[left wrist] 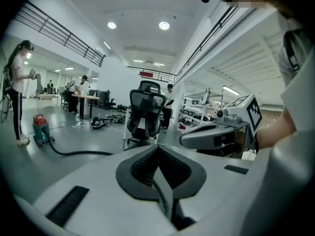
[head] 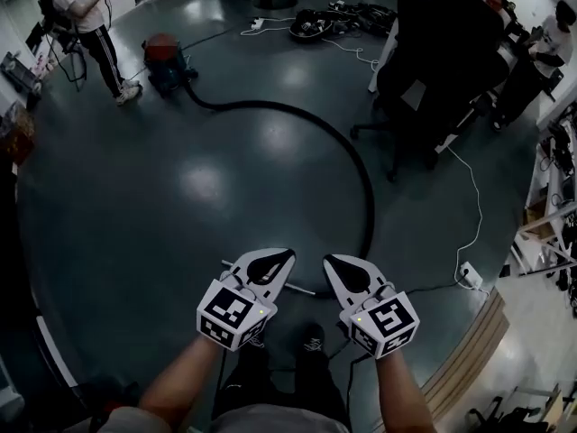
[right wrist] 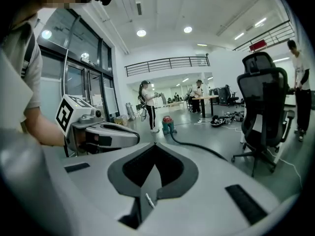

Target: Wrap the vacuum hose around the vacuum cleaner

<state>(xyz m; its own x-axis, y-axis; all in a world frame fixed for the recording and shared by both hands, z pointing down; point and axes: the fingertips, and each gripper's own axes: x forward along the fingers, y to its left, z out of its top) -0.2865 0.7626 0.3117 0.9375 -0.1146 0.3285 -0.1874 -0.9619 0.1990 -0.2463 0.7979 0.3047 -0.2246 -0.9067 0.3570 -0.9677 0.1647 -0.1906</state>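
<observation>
**Hose Lying Uncoiled as Both Grippers Are Hovering Empty**

A person is holding the left gripper (head: 281, 260) and the right gripper (head: 335, 265) side by side, close together but not touching, above a dark, glossy floor (head: 207, 188). Each gripper's own view is showing its jaws pressed together with nothing between them. In the head view the person's dark shoes are showing just beneath the two grippers.

The vacuum cleaner (head: 164, 61), red on top and teal below, is sitting well apart from the grippers on the far side of the floor. Its black vacuum hose (head: 347, 152) is lying flat, running from the cleaner in one wide arc that is ending on the floor near the right gripper; none of it is wound round the machine.

A second person (head: 90, 25) in a white top and dark trousers is standing just beside the cleaner. A black office chair (head: 442, 52) is standing outside the hose's curve, by a desk. A thin white cable (head: 473, 215) is trailing from there to a power strip (head: 469, 273), and a heap of dark cables (head: 338, 18) is lying farther back.
</observation>
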